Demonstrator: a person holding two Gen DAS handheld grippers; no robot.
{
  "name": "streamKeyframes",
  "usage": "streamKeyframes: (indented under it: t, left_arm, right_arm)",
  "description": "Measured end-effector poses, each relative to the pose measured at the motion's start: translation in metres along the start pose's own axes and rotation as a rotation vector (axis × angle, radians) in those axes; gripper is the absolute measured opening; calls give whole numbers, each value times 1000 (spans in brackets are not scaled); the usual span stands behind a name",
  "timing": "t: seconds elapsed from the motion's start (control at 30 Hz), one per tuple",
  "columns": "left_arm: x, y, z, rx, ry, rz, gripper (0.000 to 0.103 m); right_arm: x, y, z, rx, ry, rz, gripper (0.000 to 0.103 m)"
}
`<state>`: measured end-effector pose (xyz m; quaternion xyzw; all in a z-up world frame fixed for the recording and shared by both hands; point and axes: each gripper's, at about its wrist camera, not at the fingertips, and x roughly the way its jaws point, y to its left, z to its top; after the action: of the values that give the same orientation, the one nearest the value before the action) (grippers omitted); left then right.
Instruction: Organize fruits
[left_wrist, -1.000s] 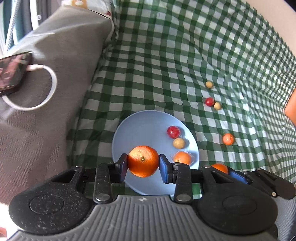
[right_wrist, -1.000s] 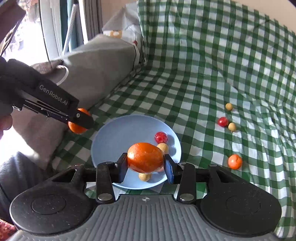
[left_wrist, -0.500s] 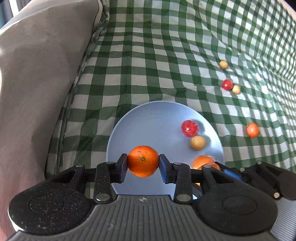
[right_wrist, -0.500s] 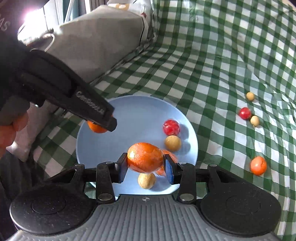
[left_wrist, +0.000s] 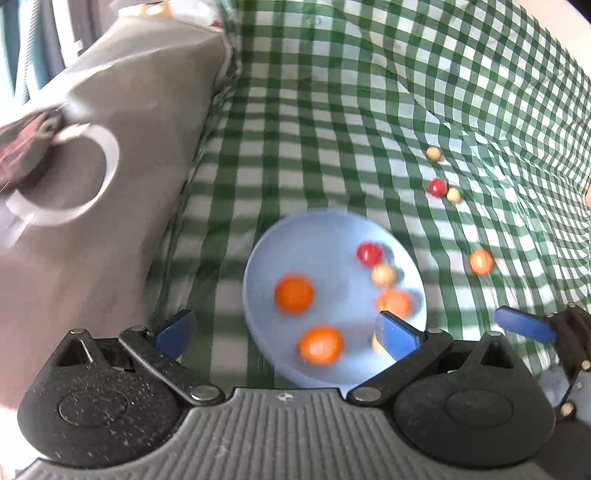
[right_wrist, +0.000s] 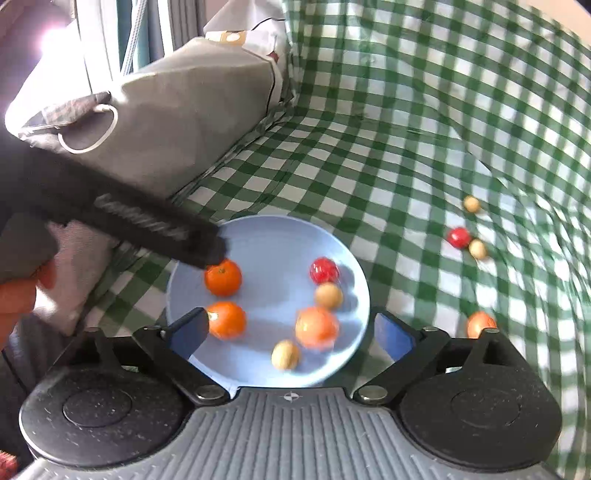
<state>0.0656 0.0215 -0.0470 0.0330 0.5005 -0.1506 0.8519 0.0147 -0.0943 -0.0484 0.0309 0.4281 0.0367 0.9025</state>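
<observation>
A light blue plate (left_wrist: 325, 236) (right_wrist: 280, 229) lies on the green checked cloth. On it lie three oranges (right_wrist: 223, 277) (right_wrist: 226, 319) (right_wrist: 317, 327), a red fruit (right_wrist: 324, 270) and two small tan fruits (right_wrist: 328, 295) (right_wrist: 285, 354). My left gripper (left_wrist: 286, 334) is open and empty above the plate's near side. My right gripper (right_wrist: 291, 332) is open and empty over the plate. Loose on the cloth lie an orange (left_wrist: 481, 261) (right_wrist: 480, 323), a red fruit (left_wrist: 436, 187) (right_wrist: 458, 237) and two tan fruits (left_wrist: 433, 153) (left_wrist: 453, 194).
A grey cushion (left_wrist: 122, 155) (right_wrist: 177, 110) with a phone (left_wrist: 22, 158) and white cable (left_wrist: 88, 177) lies left of the plate. The left gripper's body (right_wrist: 140, 218) crosses the right wrist view above the plate's left rim.
Both grippers have opened and let go of their oranges, which now lie on the plate. Both have drawn back and up from the plate.
</observation>
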Motion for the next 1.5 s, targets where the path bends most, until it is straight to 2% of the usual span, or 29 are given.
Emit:
streamKeyframes:
  t: [0.23,0.6,1.0,1.5]
  left_arm:
    - [-54,3,-43,-28,-27,27,103]
    - [-98,-7,-59,-5,-110,51,103]
    - [-107,-16,-65,27,-124,51,103]
    - [-102,-16,-66,39,-111,52,103]
  right_arm:
    - [-60,18,-28,41,-30,-8,102]
    - [-106,36,-48,4,-115,-38,102]
    - [-124,30,-54,32,-166,-49,102]
    - [-119,31,-55,48,-151,-47,102]
